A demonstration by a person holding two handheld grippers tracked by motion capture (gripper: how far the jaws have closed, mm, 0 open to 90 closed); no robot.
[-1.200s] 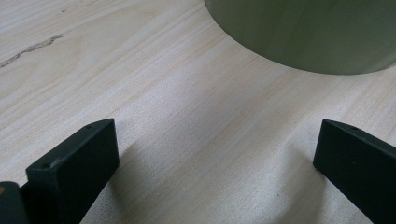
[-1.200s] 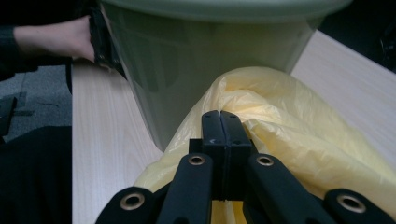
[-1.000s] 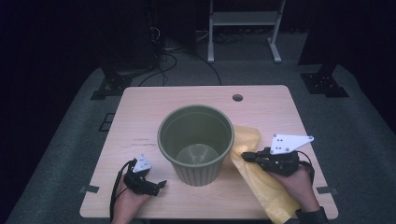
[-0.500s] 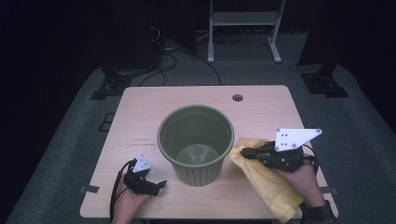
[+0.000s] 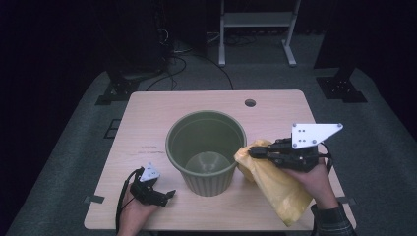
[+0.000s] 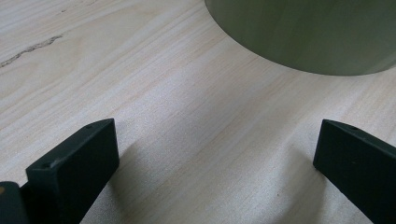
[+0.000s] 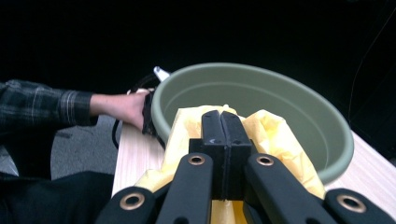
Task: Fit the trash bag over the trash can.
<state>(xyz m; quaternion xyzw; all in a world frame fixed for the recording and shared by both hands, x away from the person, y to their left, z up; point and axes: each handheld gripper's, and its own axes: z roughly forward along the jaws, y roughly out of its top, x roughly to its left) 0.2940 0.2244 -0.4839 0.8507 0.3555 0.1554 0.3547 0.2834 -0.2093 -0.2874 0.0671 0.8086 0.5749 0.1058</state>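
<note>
A green plastic pot [image 5: 206, 150] stands upright in the middle of the wooden table [image 5: 162, 110]. To its right, my right gripper [image 5: 252, 152] is shut on the top edge of a yellow plastic bag [image 5: 278, 187], lifting it beside the pot's rim. The right gripper view shows the closed jaws pinching the yellow bag [image 7: 275, 135] just before the pot [image 7: 261, 93]. My left gripper [image 5: 169, 194] rests on the table at the pot's front left, open. Its fingers [image 6: 74, 163] stand wide apart over bare wood, with the pot's wall [image 6: 308, 32] ahead.
A round cable hole [image 5: 250, 103] sits near the table's far edge. Dark floor surrounds the table, with a white stand [image 5: 255, 24] and cables [image 5: 172, 54] behind it. The bag's lower end [image 5: 290, 211] lies near the table's front right edge.
My right gripper has lifted the yellow bag's top edge upward and slightly toward the pot's rim. The left gripper has stayed in place.
</note>
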